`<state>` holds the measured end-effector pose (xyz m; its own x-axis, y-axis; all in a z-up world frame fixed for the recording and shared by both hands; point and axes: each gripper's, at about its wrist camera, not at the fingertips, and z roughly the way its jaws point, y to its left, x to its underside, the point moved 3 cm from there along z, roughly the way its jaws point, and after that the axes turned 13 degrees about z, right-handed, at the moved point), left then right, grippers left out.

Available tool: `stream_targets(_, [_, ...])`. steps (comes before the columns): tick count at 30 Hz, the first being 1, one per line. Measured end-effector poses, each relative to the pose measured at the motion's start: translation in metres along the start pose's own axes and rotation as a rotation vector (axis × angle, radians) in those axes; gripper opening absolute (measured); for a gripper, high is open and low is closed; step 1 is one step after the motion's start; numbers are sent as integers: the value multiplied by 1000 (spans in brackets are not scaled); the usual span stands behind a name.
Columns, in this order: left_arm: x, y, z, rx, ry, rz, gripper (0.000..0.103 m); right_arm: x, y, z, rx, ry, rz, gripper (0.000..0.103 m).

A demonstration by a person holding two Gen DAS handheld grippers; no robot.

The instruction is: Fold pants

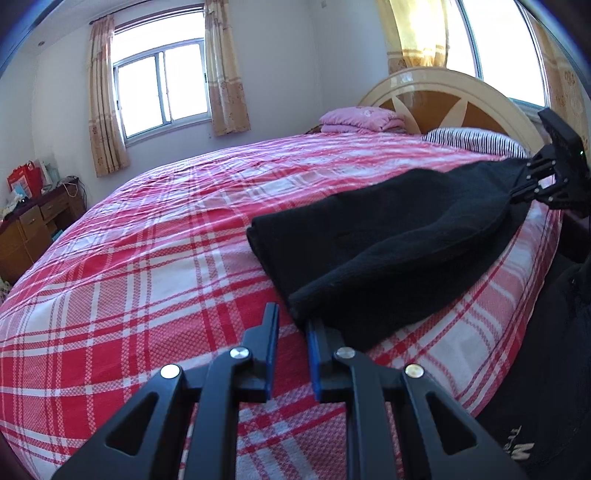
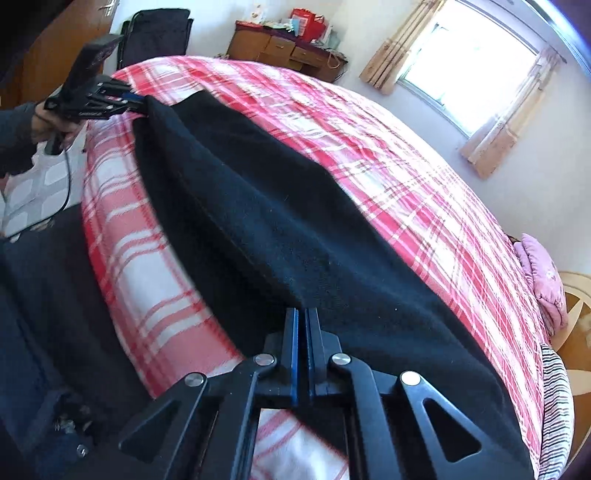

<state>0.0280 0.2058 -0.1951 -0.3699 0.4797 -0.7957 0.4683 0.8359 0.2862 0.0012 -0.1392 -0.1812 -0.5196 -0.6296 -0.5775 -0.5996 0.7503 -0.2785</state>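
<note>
Black pants (image 1: pixel 388 236) lie folded lengthwise near the bed's right edge, on the red plaid sheet (image 1: pixel 147 258). My left gripper (image 1: pixel 291 317) stands open with a narrow gap through which the sheet shows. The pants' near corner rests over the tip of its right finger. At the far end, my right gripper (image 1: pixel 517 186) is shut on the pants and holds that end slightly raised. In the right wrist view its pads (image 2: pixel 293 332) sit almost together at the cloth's edge (image 2: pixel 303 308). The pants (image 2: pixel 258 206) stretch away to my left gripper (image 2: pixel 138 100), held by a hand (image 2: pixel 48 122).
A folded pink quilt (image 1: pixel 358 118) and a striped pillow (image 1: pixel 476 138) lie by the wooden headboard (image 1: pixel 436 99). A cluttered wooden desk (image 2: pixel 288 44) and a dark chair (image 2: pixel 159 33) stand past the bed's foot. The person's dark clothing (image 1: pixel 554 332) is against the bed edge.
</note>
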Motion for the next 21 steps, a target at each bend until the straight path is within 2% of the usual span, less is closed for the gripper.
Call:
stream_targets(4, [14, 5, -1, -28, 25, -22, 19, 18, 2, 22, 7, 47, -17, 3])
stream_targets(7, [22, 13, -7, -45, 35, -46, 19, 16, -3, 18, -1, 49, 16, 3])
stream_targets(9, [27, 22, -14, -87, 56, -63, 19, 12, -6, 19, -13, 49, 38, 4])
stream_targets(13, [17, 30, -32, -122, 13, -120, 18, 13, -4, 19, 14, 34, 27, 13])
stream_targets(15, [3, 26, -38, -100, -26, -134, 19, 14, -5, 15, 3, 26, 48, 17])
stream_targets(16, [-9, 19, -40, -78, -49, -128, 20, 15, -6, 11, -8, 19, 63, 24])
stream_targets(18, [-26, 8, -37, -36, -57, -122, 30, 18, -7, 3, -26, 11, 95, 38])
stream_targets(19, [-39, -4, -31, 3, -53, -112, 38, 20, -12, -2, -32, 4, 120, 41])
stream_targets(21, [-56, -22, -21, 50, -52, -81, 41, 25, -23, -10, -10, -4, 144, 41])
